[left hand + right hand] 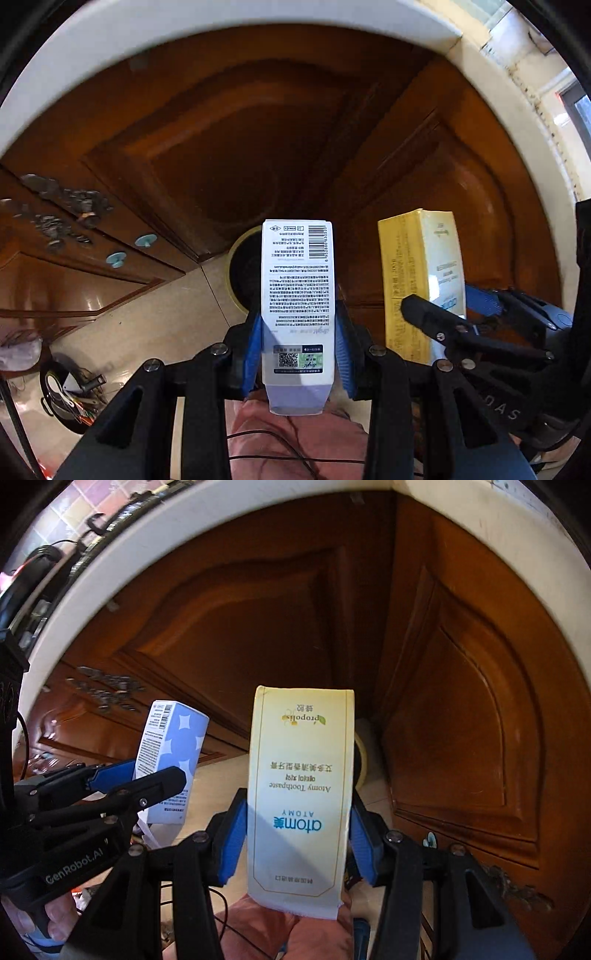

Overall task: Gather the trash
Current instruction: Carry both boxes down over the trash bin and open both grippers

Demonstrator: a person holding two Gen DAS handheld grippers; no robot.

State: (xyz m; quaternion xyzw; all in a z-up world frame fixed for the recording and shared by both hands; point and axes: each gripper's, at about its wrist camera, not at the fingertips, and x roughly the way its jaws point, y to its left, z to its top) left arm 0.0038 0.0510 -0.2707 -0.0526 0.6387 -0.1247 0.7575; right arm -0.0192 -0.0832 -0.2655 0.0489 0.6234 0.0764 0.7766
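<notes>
The left tongs (298, 350) are gripping a white-and-blue box (297, 295), their blue pads (253, 354) pressing its two narrow sides near its lower end. The box is standing upright between the fingers, its printed back with the barcode facing the left wrist camera; in the right wrist view its blue, star-patterned side (173, 753) is showing. Its open bottom flap is hanging just above a pink cloth (295, 443). Behind the box a round bin (238, 273) is sitting on the tiled floor (155, 317), tucked against the corner where the brown cabinet doors (221, 140) are meeting; the box is hovering in front of the bin's dark mouth, partly hiding it.

Just beside it, to the right, the right tongs (297, 834) are clamping a yellow toothpaste box (301, 794), the pads (232, 838) squeezing its long edges. It is standing upright too, its lettering upside down to the camera. The two boxes are hanging side by side, near each other but not touching. Only the bin's pale rim (364, 753) is peeking out past the toothpaste box's right edge.

At the far left a pan of utensils (70, 398) is lying on the floor. A white tabletop (147, 40) edge is curving over the cabinet doors.
</notes>
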